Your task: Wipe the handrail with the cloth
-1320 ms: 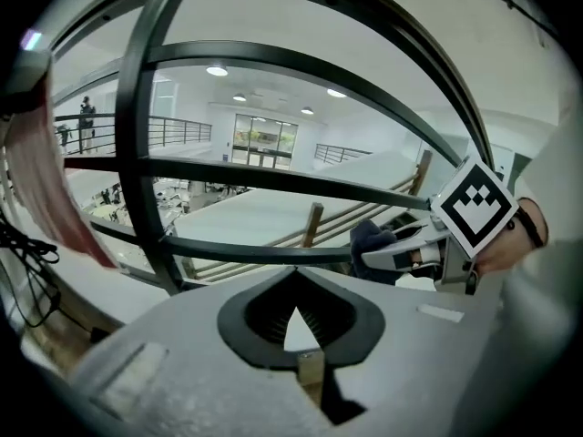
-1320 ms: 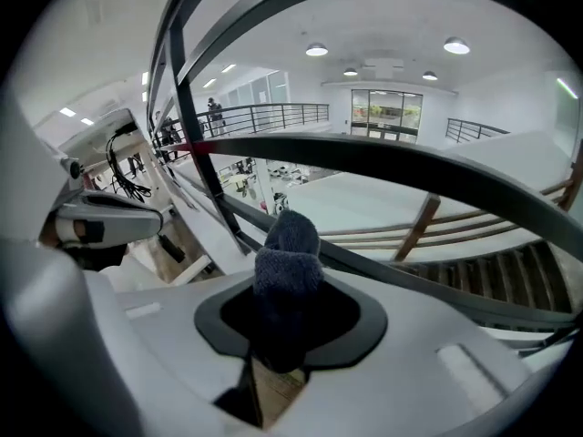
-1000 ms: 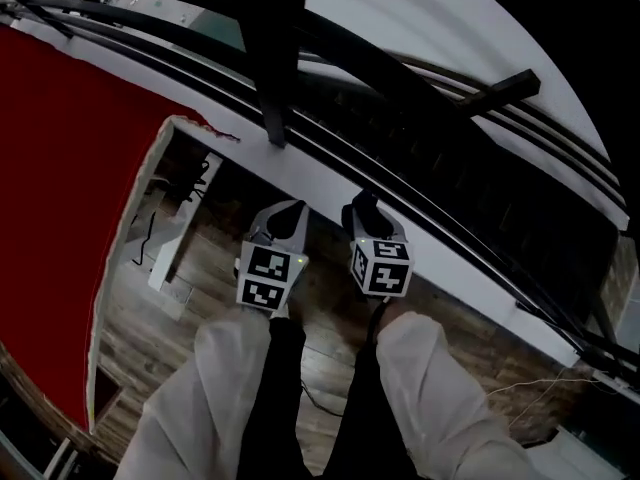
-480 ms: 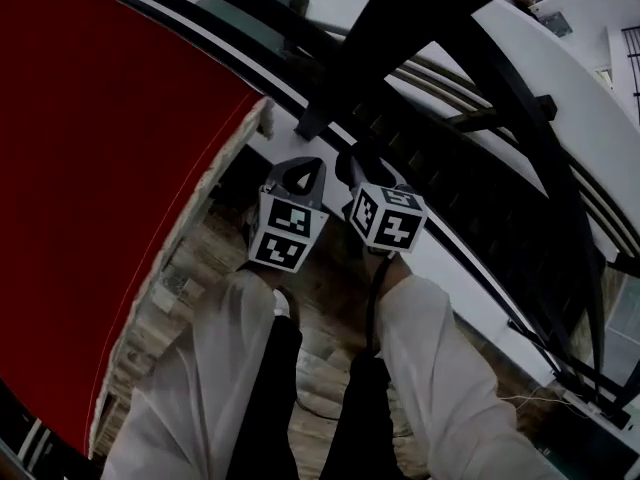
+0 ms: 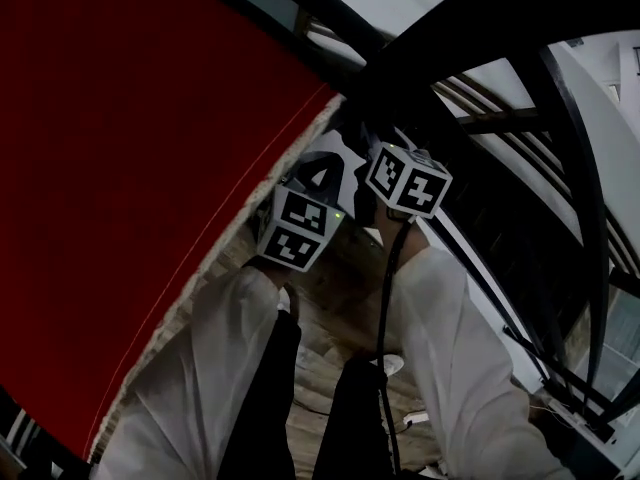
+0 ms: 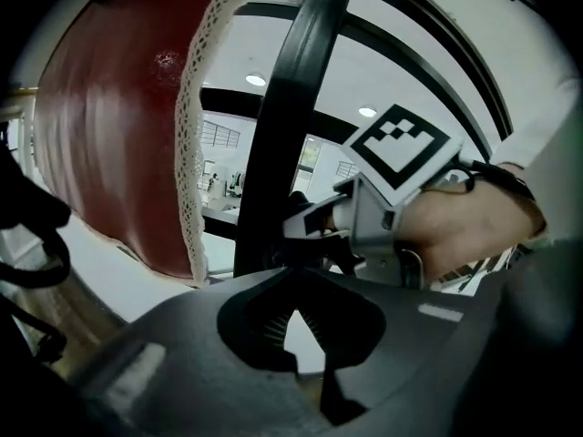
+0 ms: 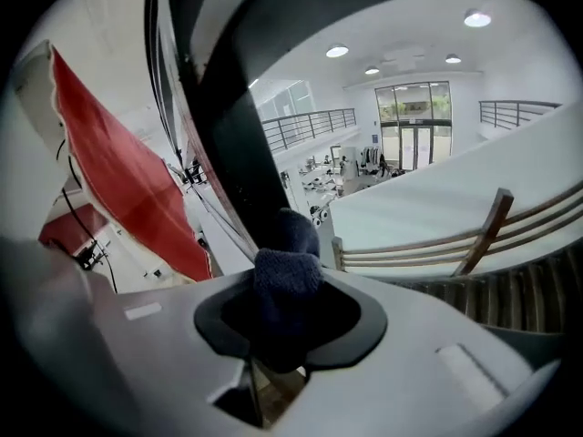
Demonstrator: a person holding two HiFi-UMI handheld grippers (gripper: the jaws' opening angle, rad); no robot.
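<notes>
The cloth (image 7: 287,267) is a dark blue wad of terry, bunched up and sticking out of the right gripper (image 7: 284,321), whose jaws are clamped tight on its lower fold. Its top lump appears to press against the underside of the black handrail (image 7: 232,144). It looks soft, light and limp, so it should mould round the handrail under light pressure. The hold belongs low on the bunch, as it is now, leaving the free wad to do the rubbing. The handrail looks stiff, fixed and smooth, likely easy to slide along.

The left gripper (image 6: 293,280) sits just beside the handrail, on the far side from the right one. Its jaws are together at the tips, with nothing between them.

Left of the handrail hangs a red banner (image 5: 130,188) with a pale lace edge. Below the handrail two white sleeves (image 5: 210,368) lead back from the grippers.

By count: one cloth, one handrail being worked, two grippers, one banner, two sleeves.
</notes>
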